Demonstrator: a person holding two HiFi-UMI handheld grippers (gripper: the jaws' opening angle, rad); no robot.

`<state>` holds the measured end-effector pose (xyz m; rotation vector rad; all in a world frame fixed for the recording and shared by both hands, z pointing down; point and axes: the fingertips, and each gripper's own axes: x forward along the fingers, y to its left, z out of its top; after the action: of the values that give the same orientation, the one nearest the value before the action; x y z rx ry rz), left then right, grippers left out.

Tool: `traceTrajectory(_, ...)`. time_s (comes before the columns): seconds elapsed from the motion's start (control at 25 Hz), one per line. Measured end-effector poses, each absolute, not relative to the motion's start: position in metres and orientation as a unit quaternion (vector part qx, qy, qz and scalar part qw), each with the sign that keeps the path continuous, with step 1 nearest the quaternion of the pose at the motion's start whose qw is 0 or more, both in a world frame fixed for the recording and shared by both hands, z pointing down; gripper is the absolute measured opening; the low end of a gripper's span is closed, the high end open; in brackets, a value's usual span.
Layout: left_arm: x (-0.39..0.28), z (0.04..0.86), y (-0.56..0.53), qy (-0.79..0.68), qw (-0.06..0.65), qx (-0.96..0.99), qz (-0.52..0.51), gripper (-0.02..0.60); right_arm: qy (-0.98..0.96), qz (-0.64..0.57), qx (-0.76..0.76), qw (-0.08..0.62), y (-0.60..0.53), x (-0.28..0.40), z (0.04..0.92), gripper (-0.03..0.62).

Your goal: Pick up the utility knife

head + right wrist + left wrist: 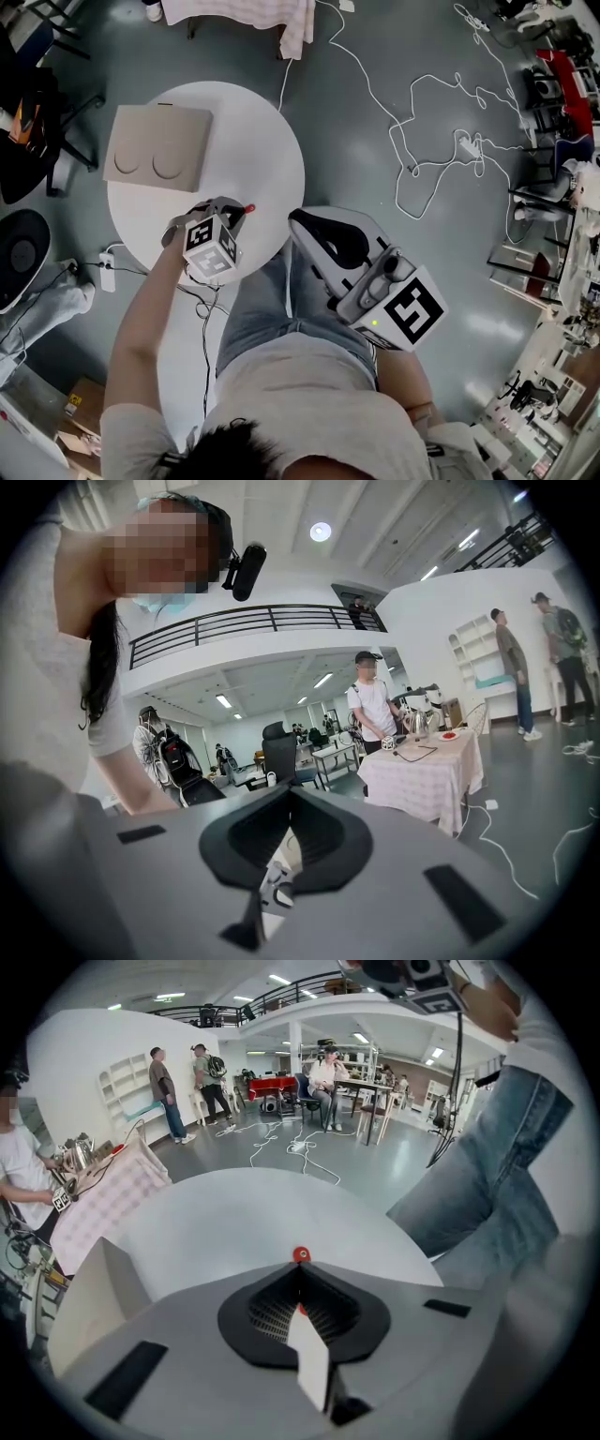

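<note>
**A:** Judging from the left gripper view, which step is in hand?

**B:** The grasp itself. The left gripper (300, 1274) has its jaws clenched together at the tips. A red knob, seemingly the end of the utility knife (300, 1254), pokes out just past them, and a sliver of red shows between the pads.

**A:** Where does that put the knife?

**B:** At the near right edge of the round white counter (234, 131), in the left gripper's jaws. In the head view the red tip sticks out toward the right. The flat cardboard box (157, 145) lies well apart, on the far left of the counter.

**A:** Is it lifted clear?

**B:** That cannot be told; no view shows a gap beneath it.

**A:** And the other one?

**B:** The right gripper (302, 225) hangs off the counter to the right, beside the person's jeans. Its jaws are closed on nothing and point out into the room.

**A:** What does the next move call for?

**B:** Probably a straight rise with a firm squeeze, since only a narrow part of the knife seems pinched and it could pivot.
</note>
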<state>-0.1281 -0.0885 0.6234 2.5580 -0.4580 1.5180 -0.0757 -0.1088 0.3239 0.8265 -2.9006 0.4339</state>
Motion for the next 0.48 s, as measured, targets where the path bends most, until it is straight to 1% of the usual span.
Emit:
traceTrajectory(0.08, -0.128, 0.625, -0.091, -0.157, 0.062, 0.845, 0.508, 0.009, -0.951, 0.142, 0.269, 0.048, -0.107, -0.076, 0.324, 0.009)
traceTrajectory(0.2, -0.127, 0.627, -0.089, -0.152, 0.078, 0.842, 0.512, 0.015, -0.951, 0.143, 0.271, 0.047, -0.105, -0.073, 0.323, 0.009)
traceTrajectory(0.28, -0.125, 0.63, -0.086, -0.146, 0.091, 0.84, 0.515, 0.065, -0.95, 0.144, 0.273, 0.046, -0.105, -0.071, 0.324, 0.009)
traceTrajectory(0.48, -0.126, 0.639, -0.085, -0.147, 0.087, 0.828, 0.535, 0.072, -0.95, 0.144, 0.275, 0.044, -0.107, -0.068, 0.325, 0.009)
